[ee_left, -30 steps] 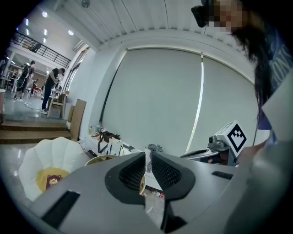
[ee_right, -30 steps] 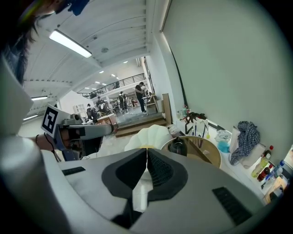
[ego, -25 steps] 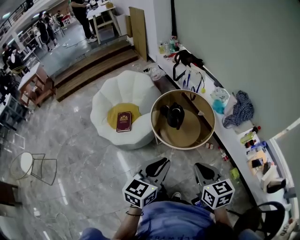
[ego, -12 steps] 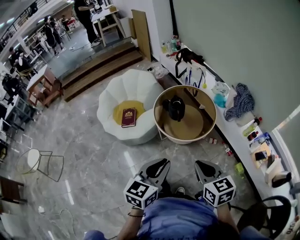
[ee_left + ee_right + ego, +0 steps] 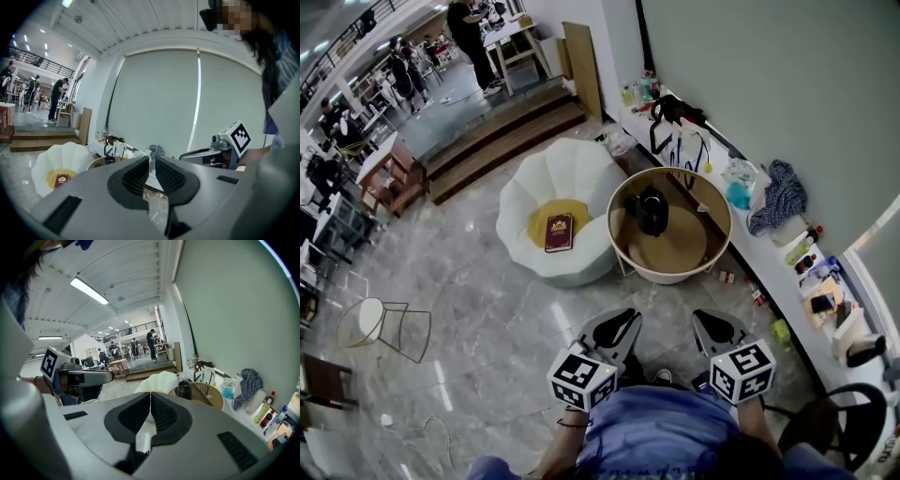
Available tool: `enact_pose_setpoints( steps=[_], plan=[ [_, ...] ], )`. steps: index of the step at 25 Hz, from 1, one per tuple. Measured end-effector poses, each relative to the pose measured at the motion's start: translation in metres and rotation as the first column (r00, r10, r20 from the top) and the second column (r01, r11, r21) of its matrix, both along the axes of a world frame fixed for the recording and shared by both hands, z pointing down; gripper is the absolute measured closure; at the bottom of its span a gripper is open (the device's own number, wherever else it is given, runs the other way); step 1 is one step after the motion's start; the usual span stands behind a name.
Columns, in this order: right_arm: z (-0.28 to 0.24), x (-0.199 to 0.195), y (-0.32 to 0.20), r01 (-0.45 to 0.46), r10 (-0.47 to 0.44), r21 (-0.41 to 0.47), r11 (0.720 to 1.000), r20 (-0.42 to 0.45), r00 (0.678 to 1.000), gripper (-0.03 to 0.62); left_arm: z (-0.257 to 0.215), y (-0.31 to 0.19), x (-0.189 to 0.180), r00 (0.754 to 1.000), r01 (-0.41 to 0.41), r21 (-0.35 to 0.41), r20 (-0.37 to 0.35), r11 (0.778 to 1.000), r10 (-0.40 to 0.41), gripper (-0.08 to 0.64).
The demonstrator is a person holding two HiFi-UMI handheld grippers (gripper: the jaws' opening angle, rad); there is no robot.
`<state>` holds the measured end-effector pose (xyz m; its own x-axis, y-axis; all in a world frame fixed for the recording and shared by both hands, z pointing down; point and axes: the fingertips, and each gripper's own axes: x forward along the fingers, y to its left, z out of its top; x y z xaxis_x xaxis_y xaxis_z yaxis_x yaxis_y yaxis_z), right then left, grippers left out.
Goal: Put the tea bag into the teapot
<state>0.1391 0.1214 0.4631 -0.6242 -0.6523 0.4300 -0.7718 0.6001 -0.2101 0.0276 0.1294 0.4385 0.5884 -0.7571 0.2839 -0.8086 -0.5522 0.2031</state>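
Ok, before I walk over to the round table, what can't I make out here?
Tea bag: head view, too small; a pale speck on the round wooden tray table may be it.
Black teapot lid: head view, too small to tell on or off; right gripper view, the right claw covers its base.
Dark red book title: too small, every view.

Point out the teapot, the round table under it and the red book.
teapot [image 5: 652,214]: head view, on its dark body.
round table [image 5: 671,277]: head view, on the near part of its rim.
red book [image 5: 558,232]: head view, on the middle of its cover.
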Motion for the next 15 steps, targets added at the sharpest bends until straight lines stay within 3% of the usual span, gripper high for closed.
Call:
enact_pose_setpoints(
  steps=[15],
  plan=[
    [-0.005, 0.04, -0.018, -0.113, 0.113, 0.033, 0.993, 0.011, 0.994, 0.572, -0.003, -0.001, 0.009, 0.999, -0.027, 0.014, 0.028, 1.0, 0.027, 0.507]
  ],
)
